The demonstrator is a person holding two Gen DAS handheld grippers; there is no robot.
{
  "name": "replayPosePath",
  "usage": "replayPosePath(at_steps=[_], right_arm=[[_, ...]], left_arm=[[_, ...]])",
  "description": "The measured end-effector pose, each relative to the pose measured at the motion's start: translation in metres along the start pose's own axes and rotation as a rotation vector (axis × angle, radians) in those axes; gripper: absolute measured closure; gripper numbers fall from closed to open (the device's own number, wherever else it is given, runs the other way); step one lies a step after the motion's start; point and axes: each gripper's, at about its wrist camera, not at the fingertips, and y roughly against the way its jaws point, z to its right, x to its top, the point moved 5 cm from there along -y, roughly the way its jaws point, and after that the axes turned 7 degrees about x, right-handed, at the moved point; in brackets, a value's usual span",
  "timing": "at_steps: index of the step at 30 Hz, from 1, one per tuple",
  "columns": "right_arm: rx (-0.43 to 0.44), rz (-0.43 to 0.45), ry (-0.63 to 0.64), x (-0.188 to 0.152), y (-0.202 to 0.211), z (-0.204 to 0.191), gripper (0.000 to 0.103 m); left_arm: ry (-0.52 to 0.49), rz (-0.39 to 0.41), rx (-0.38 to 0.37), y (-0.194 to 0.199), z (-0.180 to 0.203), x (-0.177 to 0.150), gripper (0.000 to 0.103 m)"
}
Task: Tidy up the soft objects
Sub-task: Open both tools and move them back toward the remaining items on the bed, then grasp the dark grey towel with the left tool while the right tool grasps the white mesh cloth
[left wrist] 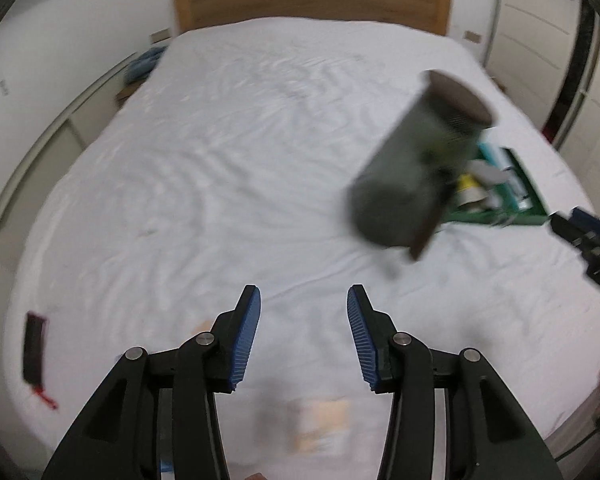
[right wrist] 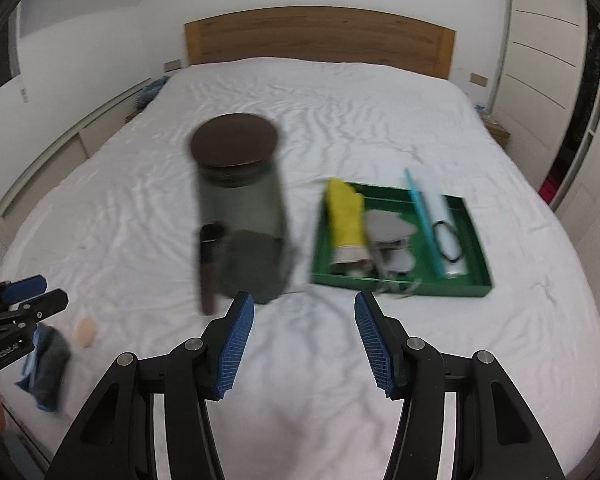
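A: Both claws look empty. The left gripper (left wrist: 304, 336) and right gripper (right wrist: 304, 344) each stand partly spread, nothing between the pads.

B: And the soft things?

A: A yellow glove (right wrist: 345, 216) and grey cloths (right wrist: 388, 232) lie in the green tray (right wrist: 400, 285), right of centre. A blue-grey cloth (right wrist: 48, 364) and a peach sponge (right wrist: 86, 332) lie lower left.

B: Risk?

A: Probably the dark lidded jar (right wrist: 240, 216) mid-frame; a hurried reach past it could tip it on the soft white bedsheet (right wrist: 300, 104).
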Motion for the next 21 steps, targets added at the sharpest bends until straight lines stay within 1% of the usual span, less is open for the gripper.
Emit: replayPosePath(at_steps=[2, 6, 8, 11, 15, 21], right_arm=[[0.012, -0.001, -0.004, -0.001, 0.003, -0.015, 0.05], [0.033, -0.007, -0.011, -0.003, 0.006, -0.047, 0.05], [0.045, -0.015, -0.01, -0.008, 0.008, -0.064, 0.05], [0.061, -0.03, 0.001, -0.017, 0.01, -0.088, 0.05], [0.077, -0.048, 0.0, -0.024, 0.002, -0.107, 0.05], [0.092, -0.072, 0.009, -0.033, -0.021, -0.122, 0.05]], left_arm=[[0.014, -0.019, 0.034, -0.005, -0.031, -0.01, 0.063], [0.022, -0.04, 0.074, -0.01, -0.073, -0.029, 0.063], [0.02, -0.058, 0.08, -0.012, -0.09, -0.041, 0.063], [-0.001, -0.086, 0.085, -0.014, -0.103, -0.059, 0.063], [-0.045, -0.128, 0.074, -0.022, -0.114, -0.089, 0.063], [-0.077, -0.175, 0.034, -0.03, -0.117, -0.115, 0.062]])
